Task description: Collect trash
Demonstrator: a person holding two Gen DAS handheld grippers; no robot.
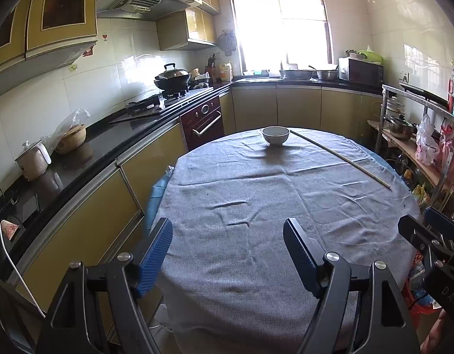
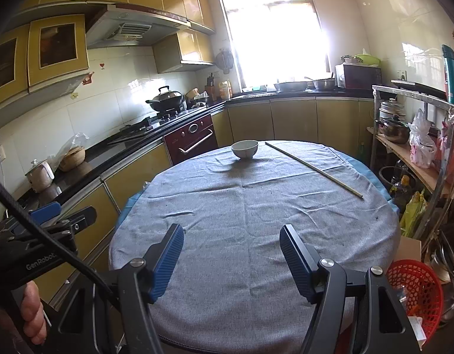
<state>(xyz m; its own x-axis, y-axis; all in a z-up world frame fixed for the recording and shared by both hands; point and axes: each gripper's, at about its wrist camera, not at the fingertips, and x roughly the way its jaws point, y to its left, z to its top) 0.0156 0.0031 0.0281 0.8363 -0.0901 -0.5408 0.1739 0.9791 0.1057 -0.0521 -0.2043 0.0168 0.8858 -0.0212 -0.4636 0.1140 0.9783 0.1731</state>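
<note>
On the table (image 2: 256, 221): 1 bowl (image 2: 244, 149) at 12 o'clock, 1 stick (image 2: 314, 169) at 2 o'clock. 1 red basket (image 2: 418, 289) at 4 o'clock. 2 grippers, left gripper (image 1: 227, 253) and right gripper (image 2: 231, 259).

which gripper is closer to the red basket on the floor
Right. The right gripper hangs open over the table's near edge, with the red basket just off its right side. The left gripper, also open, sits further left, beyond the right one from the basket.

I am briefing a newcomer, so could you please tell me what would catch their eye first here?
A round table under a grey cloth fills the middle. A white bowl sits at its far side, with a long stick lying to the right. Both grippers, left and right, are open over the near edge.
</note>
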